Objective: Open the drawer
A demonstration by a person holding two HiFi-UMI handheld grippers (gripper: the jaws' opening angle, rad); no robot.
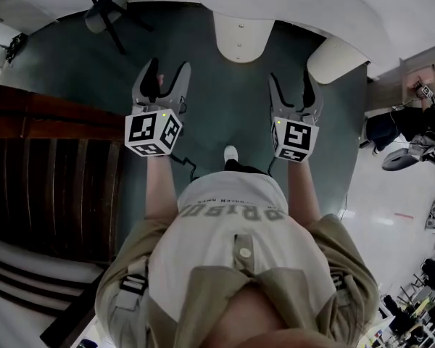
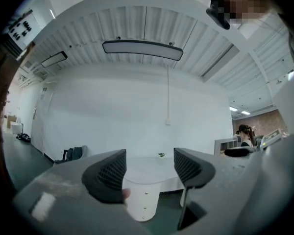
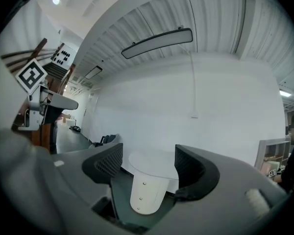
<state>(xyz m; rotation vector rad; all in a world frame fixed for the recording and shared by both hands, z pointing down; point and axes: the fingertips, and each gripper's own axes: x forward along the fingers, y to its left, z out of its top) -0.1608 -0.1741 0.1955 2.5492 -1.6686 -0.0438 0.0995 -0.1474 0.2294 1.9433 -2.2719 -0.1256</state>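
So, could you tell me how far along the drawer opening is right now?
Done: nothing; no drawer can be made out. In hand: nothing; the left gripper and right gripper are open and empty, in the air over the green floor, apart from the dark wooden furniture at left. Left: finding the drawer, gripping it, pulling it open.

Side by side above floor (image 1: 225,114): left gripper (image 1: 165,69) and right gripper (image 1: 292,78), well apart. Ahead, centred between both: table pedestal (image 1: 239,35). Right of that, ahead of right gripper: second pedestal (image 1: 336,58). Ahead to far left: chair (image 1: 109,6). Alongside on left: wooden furniture (image 1: 51,165). Between grippers, nearer body, on floor: shoe (image 1: 230,153).
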